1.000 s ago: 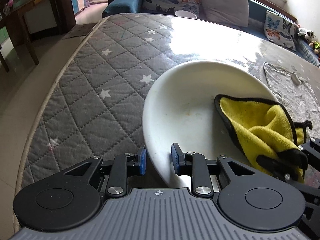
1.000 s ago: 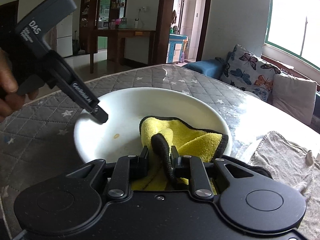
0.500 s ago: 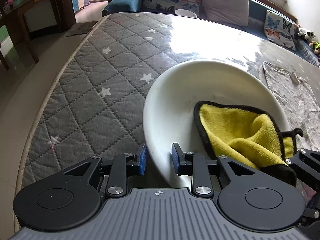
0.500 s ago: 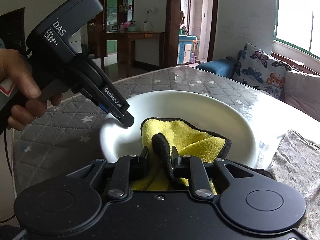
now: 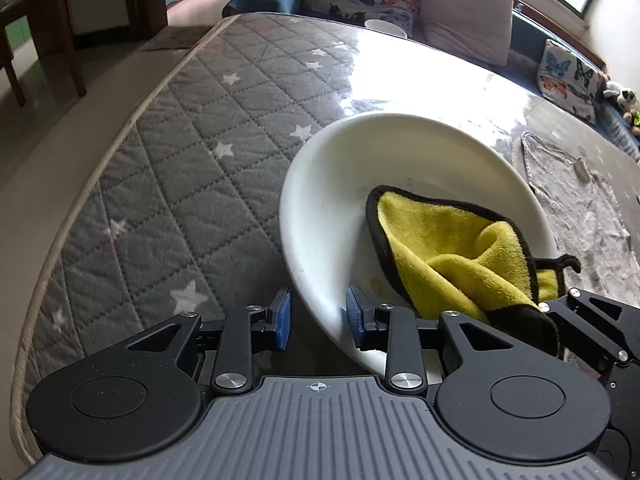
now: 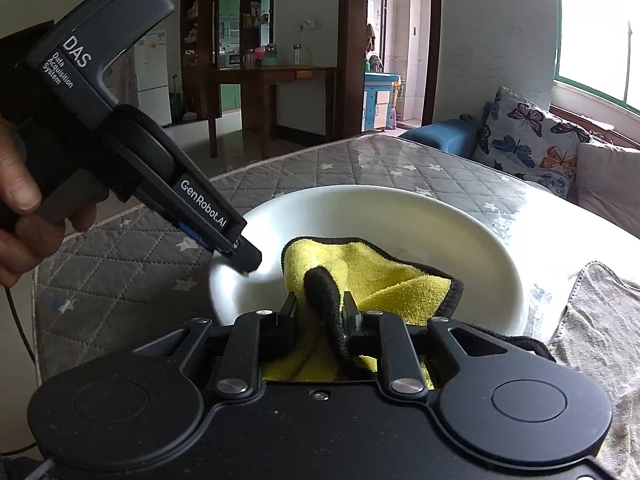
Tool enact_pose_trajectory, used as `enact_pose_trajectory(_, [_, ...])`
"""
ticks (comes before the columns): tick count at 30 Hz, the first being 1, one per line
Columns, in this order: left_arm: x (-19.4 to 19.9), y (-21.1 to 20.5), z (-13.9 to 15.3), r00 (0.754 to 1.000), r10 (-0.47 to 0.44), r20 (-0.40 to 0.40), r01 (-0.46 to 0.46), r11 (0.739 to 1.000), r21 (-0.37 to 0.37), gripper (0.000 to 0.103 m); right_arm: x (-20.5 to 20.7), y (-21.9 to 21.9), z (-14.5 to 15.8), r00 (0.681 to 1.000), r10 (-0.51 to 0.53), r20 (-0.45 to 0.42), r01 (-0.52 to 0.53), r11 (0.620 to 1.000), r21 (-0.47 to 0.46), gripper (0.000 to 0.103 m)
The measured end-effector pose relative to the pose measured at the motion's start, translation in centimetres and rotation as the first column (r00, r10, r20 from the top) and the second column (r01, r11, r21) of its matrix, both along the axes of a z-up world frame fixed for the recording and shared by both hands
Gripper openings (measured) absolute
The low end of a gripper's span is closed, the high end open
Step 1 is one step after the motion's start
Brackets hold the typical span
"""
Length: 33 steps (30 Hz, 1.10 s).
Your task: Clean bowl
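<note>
Bowl (image 5: 344,200), white and wide, sits tilted on the grey quilted star-pattern table cover (image 5: 192,168), and in the left wrist view the left gripper (image 5: 318,316) straddles its near rim: one blue pad outside the wall, the other inside, with a visible gap on both sides, so the rim is between the jaws but not pinched. If that loose hold gives, I judge the bowl could slide or rock flat under wiping pressure. A yellow cloth (image 5: 452,256) with black edging lies against the inner wall, the right gripper's frame entering at the lower right corner. A small brownish stain (image 5: 376,282) sits near the inner pad, partly hidden by the cloth. A grey towel (image 5: 584,208) lies just beyond the bowl, and a small white cup (image 5: 386,28) stands at the far table edge, well apart. In the right wrist view the right gripper (image 6: 320,312) is pressed together on a black-edged fold of the cloth (image 6: 360,272) inside the bowl (image 6: 400,220). The left gripper (image 6: 240,252) reaches down onto the left rim, held by a hand (image 6: 20,208), and crowds that side of the wiping path.
</note>
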<state>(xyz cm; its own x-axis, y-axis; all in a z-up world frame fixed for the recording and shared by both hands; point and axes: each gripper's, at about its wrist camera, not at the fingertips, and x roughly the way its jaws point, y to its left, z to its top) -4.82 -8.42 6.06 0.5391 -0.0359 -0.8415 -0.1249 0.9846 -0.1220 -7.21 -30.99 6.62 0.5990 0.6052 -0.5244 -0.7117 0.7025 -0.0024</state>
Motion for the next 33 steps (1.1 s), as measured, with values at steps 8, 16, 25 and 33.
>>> enact_pose_trajectory(8, [-1.0,0.5,-0.2,0.999,0.045,-0.015,-0.045,0.998,-0.054,0.035,-0.4,0.4,0.1,1.0,0.018,0.0,-0.018,1.0,0.009,0.022])
enact_pose_trajectory(16, [-1.4,0.5,-0.3,0.995,0.086,-0.045,-0.091,0.989,-0.114,0.035,-0.4,0.5,0.1,1.0,0.024,0.001,-0.024,1.0,0.007,0.022])
enact_pose_trajectory(25, [-1.9,0.6,-0.7,0.992,0.118,-0.049,-0.125,0.974,-0.19,0.027,-0.2,0.5,0.0,1.0,0.027,0.002,-0.027,1.0,0.011,0.022])
enact_pose_trajectory(33, [-1.3,0.3,-0.5,0.998,0.062,-0.028,-0.066,0.987,-0.149,0.028,-0.5,0.6,0.0,0.999,0.039,0.007,-0.039,0.999,0.001,0.022])
